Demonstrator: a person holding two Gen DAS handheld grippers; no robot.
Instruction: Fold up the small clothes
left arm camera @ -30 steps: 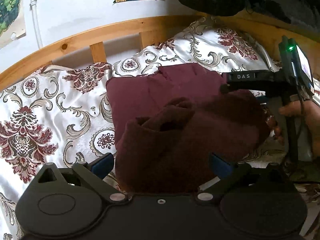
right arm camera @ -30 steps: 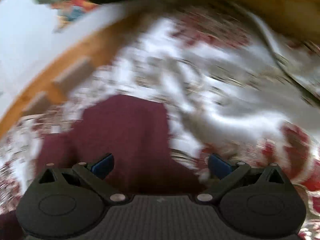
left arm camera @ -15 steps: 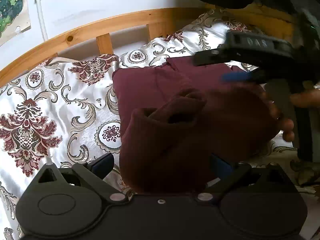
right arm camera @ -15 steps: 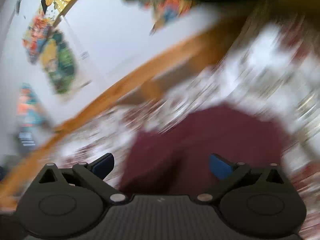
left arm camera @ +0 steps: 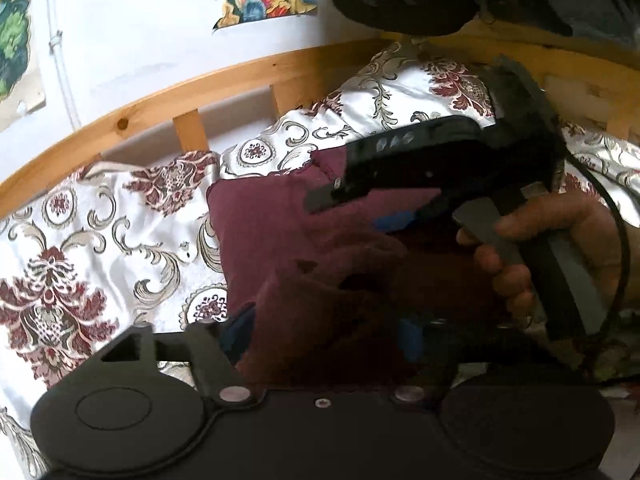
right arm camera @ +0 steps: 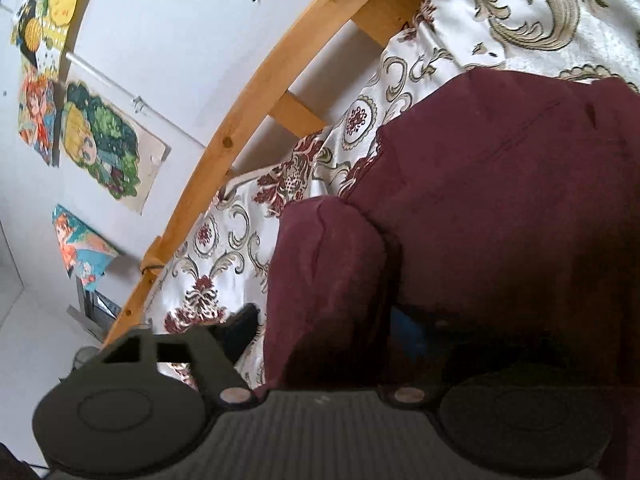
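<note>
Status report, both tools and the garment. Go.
Left tool shut on maroon garment, bunched end lifted off bedspread. Right tool shut on same garment. Nothing in the way.

right claw [right arm camera: 324, 336] fingertips: buried in maroon garment [right arm camera: 500, 200] | left claw [left arm camera: 320, 336]: likewise

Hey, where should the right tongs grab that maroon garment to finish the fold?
Probably the raised, rolled fold of the maroon garment, coming from the near side. That bunched ridge stands up off the bedspread, so it offers something to pinch; the flat panel lies too smooth.
</note>
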